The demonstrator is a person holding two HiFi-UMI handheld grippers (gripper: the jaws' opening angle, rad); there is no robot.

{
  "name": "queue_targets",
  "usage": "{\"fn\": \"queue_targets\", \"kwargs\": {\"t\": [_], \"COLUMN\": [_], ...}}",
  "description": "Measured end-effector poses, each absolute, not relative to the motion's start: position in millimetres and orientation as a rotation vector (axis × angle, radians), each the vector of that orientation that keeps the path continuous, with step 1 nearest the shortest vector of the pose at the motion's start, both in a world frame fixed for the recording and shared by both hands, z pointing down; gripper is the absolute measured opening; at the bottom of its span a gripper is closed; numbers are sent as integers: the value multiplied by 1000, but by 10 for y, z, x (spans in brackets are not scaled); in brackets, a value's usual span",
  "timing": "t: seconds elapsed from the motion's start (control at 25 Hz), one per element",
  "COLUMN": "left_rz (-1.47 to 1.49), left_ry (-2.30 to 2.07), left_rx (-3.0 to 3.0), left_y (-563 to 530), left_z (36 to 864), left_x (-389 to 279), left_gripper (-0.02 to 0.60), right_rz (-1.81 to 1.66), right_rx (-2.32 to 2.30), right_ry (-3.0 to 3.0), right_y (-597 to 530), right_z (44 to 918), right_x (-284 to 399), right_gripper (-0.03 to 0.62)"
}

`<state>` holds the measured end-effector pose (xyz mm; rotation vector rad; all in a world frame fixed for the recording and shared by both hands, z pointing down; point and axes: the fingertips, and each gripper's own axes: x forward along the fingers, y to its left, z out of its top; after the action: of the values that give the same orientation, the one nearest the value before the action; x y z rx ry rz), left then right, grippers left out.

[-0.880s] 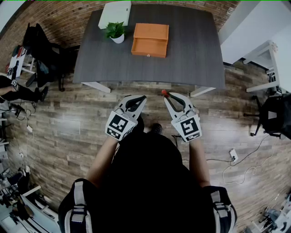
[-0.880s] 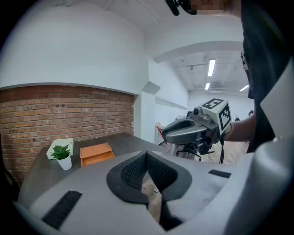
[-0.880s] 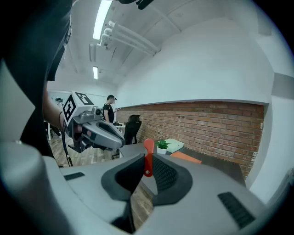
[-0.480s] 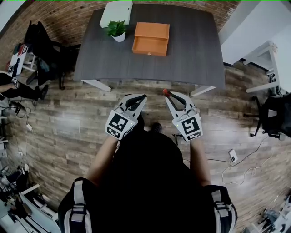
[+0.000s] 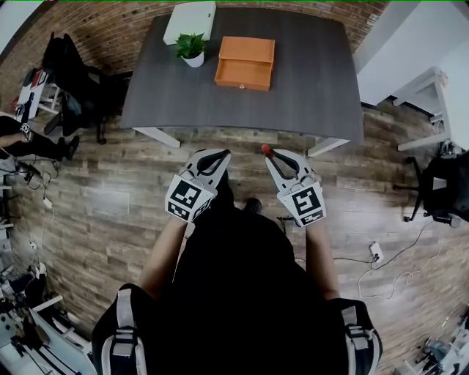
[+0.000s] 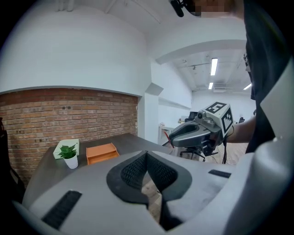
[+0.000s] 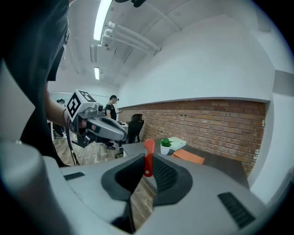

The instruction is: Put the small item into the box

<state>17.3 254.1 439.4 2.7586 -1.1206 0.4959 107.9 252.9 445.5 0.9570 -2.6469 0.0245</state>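
The orange box (image 5: 244, 63) lies open on the dark grey table (image 5: 315, 80), well ahead of both grippers. My right gripper (image 5: 269, 154) is held over the wooden floor short of the table's near edge, shut on a small red item (image 5: 264, 149). In the right gripper view the red item (image 7: 149, 158) stands upright between the jaws of my right gripper (image 7: 146, 161), with the orange box (image 7: 189, 156) far beyond. My left gripper (image 5: 220, 154) is level with it on the left, shut and holding nothing; its jaws (image 6: 147, 155) meet.
A small potted plant (image 5: 191, 50) stands left of the box, and a white box (image 5: 190, 12) sits at the table's far left corner. A black chair (image 5: 69, 77) stands left of the table. White furniture (image 5: 432, 95) and cables (image 5: 381, 256) are on the right.
My left gripper has drifted slightly left and lower in the head view. The right gripper still holds the red item in nearly the same place.
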Motion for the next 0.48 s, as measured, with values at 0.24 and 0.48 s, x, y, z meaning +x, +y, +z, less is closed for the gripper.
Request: {"fn": "queue_targets", "kwargs": {"t": [0.24, 0.48], "left_rz": [504, 514], "left_ry": [-1123, -1097], "left_rx": [2771, 2750], "left_y": [2575, 2462], "left_z": [4339, 4446], "left_x": [152, 104], "left_gripper": [22, 21], "right_rz": [21, 37], "right_rx": [963, 985], "right_ry": [-2655, -2627], "right_y": [2524, 2427], "right_z": [4447, 4494], "right_x": [1080, 1094], "right_gripper": [66, 66]}}
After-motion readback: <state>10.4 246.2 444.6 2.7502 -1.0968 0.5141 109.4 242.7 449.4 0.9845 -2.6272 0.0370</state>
